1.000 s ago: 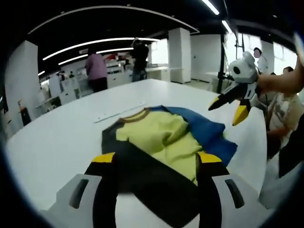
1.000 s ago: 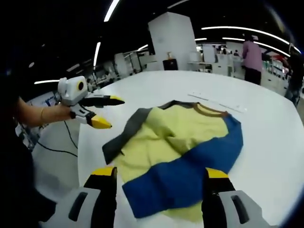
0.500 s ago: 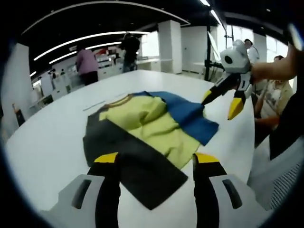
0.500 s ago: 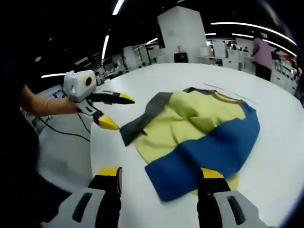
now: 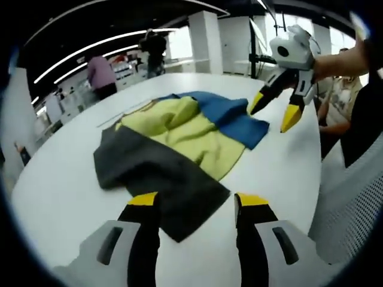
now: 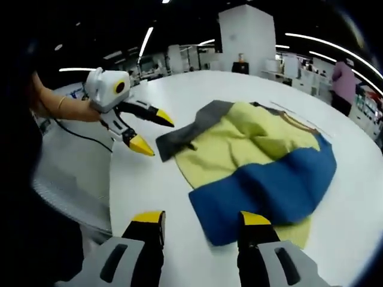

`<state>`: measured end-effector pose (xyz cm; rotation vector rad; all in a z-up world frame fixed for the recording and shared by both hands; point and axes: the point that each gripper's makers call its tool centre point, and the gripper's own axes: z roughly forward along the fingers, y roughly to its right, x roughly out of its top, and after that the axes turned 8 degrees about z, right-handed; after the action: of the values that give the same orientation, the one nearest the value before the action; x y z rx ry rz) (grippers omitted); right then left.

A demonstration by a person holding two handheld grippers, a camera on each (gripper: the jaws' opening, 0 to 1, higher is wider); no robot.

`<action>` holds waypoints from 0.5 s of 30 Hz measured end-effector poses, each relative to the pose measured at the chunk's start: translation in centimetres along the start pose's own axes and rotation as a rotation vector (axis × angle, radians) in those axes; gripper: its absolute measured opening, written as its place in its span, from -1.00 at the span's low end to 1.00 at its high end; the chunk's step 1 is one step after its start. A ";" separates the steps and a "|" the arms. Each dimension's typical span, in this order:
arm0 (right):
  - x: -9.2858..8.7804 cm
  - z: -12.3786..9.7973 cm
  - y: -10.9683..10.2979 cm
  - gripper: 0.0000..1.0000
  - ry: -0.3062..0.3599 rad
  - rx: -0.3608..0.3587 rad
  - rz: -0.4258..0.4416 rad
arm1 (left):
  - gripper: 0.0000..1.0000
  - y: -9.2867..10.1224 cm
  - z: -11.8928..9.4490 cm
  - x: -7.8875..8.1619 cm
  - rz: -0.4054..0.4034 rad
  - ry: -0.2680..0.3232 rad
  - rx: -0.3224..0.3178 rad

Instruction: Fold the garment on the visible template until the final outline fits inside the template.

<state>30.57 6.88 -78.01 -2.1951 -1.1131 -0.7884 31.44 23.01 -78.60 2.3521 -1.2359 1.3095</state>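
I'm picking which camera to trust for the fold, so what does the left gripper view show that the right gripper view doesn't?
Left gripper view: the right gripper, jaws apart, above the garment's blue edge, and a person in pink close behind the table.

Right gripper view: the left gripper, jaws apart, beside the garment's grey corner, and a white pillar.

Both: the yellow, blue and grey garment lying partly folded on the white table, neither gripper holding it.

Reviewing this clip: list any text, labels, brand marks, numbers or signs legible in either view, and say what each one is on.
No readable text in either view.
Garment: plain yellow, blue and dark grey panels, no print or label showing.
Left hand-held gripper and right hand-held gripper: white bodies, yellow tips, no markings legible.
White table: a pale strip lies beyond the garment; any marks on it are too small to read.
Background room: nothing legible, too blurred.
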 end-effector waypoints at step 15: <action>-0.9 1.5 1.0 -0.40 -0.019 -0.070 -0.017 | -0.40 0.7 0.6 -1.1 -0.029 -0.030 -0.033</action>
<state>31.41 6.99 -79.87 -2.2578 -1.1304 -0.8270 30.98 22.93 -79.95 2.3656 -1.2174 1.2401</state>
